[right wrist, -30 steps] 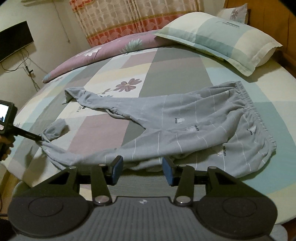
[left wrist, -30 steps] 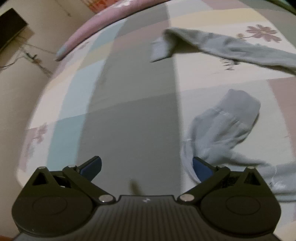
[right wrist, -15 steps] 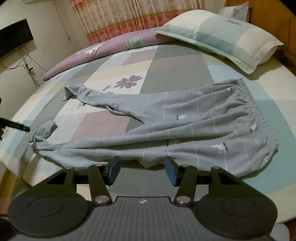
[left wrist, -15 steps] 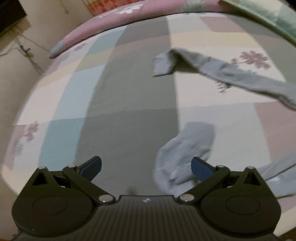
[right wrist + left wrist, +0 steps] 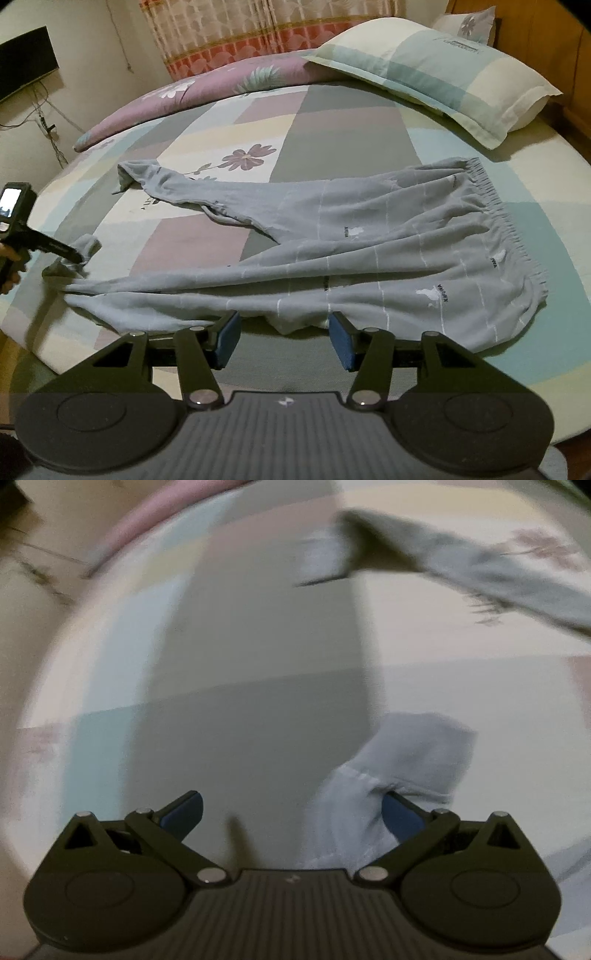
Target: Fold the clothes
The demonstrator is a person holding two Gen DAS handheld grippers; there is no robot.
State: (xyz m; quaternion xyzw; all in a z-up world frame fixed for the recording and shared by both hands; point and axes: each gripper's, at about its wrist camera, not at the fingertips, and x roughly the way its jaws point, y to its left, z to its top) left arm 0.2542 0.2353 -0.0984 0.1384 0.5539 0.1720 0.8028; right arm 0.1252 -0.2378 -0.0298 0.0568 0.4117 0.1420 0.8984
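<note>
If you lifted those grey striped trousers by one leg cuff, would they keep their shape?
Probably not. The grey striped trousers lie wrinkled and bunched on the patchwork bedsheet, so they look floppy and should hang limp. The thin cloth seems light. The cuff by the left gripper is already crumpled.

bed – patchwork sheet | pillow – far right | purple quilt | curtain | possibly a TV

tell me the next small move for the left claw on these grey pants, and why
Probably close the left claw on the near leg cuff. Its jaws stand wide open with the cuff's fabric lying between them, against the right-hand pad, not yet pinched. The grey pants lie spread across the bed, legs apart, so gripping that cuff would let the fold begin.
</note>
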